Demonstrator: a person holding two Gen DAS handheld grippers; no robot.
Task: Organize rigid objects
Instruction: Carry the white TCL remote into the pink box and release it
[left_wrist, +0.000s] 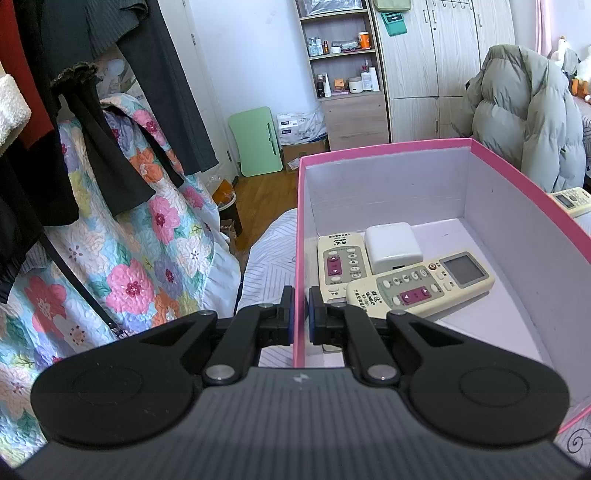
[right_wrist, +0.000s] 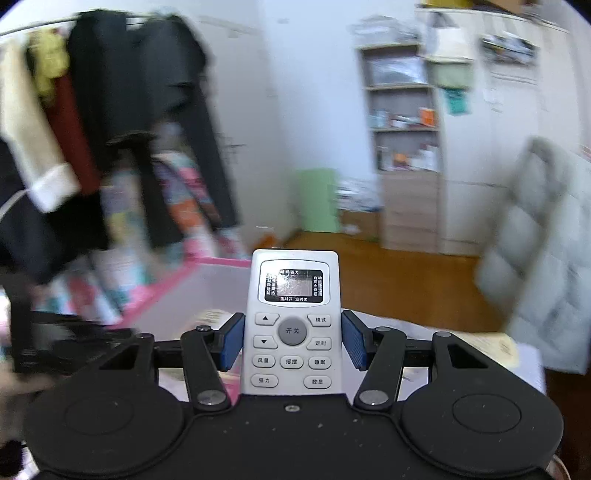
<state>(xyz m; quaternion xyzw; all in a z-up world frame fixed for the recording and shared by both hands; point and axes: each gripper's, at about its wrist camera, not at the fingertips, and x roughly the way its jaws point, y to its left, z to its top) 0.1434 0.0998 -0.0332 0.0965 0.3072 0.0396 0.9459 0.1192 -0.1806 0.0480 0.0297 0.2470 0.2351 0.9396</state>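
Note:
My left gripper (left_wrist: 301, 314) is shut on the near left wall of a pink box (left_wrist: 301, 221) with a white inside. In the box lie two cream remotes, one (left_wrist: 341, 264) at the left and one (left_wrist: 421, 284) with a grey screen across the middle, plus a white adapter block (left_wrist: 392, 245). My right gripper (right_wrist: 292, 341) is shut on a white remote (right_wrist: 293, 321) with a dark screen and holds it in the air. The pink box (right_wrist: 207, 273) shows blurred below and behind it. Another cream remote (left_wrist: 570, 199) lies outside the box at the right.
Dark clothes (left_wrist: 140, 92) hang at the left over a floral quilt (left_wrist: 140, 258). A grey puffer jacket (left_wrist: 524, 110) sits behind the box. A shelf unit (left_wrist: 343, 74) and wardrobe (left_wrist: 443, 66) stand at the back. The box rests on striped bedding (left_wrist: 273, 254).

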